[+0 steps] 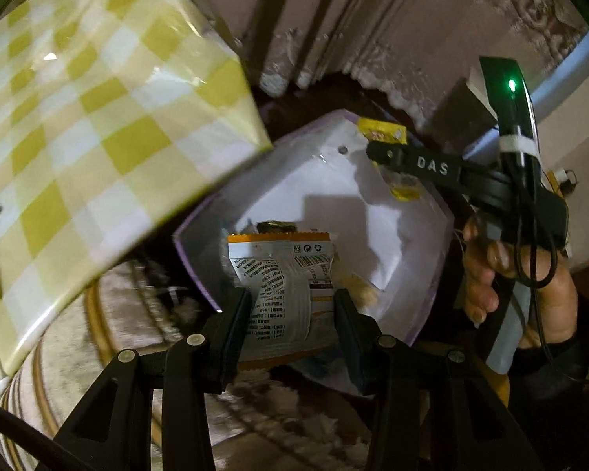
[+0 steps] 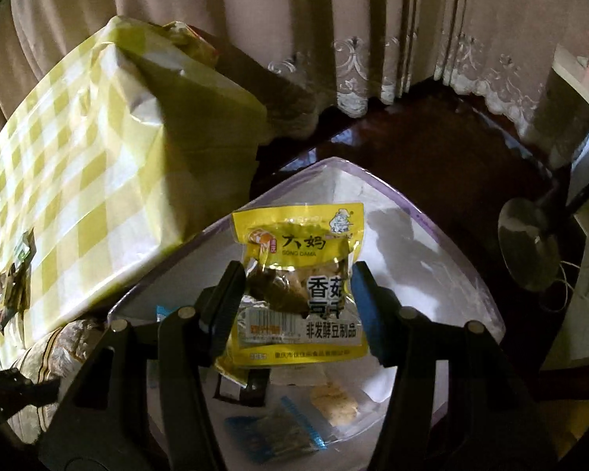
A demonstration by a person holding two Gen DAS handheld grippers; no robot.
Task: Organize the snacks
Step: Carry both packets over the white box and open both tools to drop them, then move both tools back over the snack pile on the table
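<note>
Left gripper (image 1: 292, 306) low centre of its frame, fingers closed partway onto a silver-and-orange snack packet (image 1: 282, 286) held over the white box (image 1: 333, 204). Right gripper (image 2: 296, 298) likewise pinches a yellow tofu snack pouch (image 2: 298, 278) above that box (image 2: 432, 274), centre frame. Loose snacks lie on the box floor; checkered yellow tablecloth (image 2: 78, 165) fills upper left.

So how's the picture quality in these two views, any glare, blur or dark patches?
Left wrist view: the checked tablecloth carries small glare spots and is softly blurred; a green LED flares on the right gripper. Right wrist view: dim overall, shadows falling inside the white box, yet the yellow snack packet reads sharply. Both bend at the edges.
</note>
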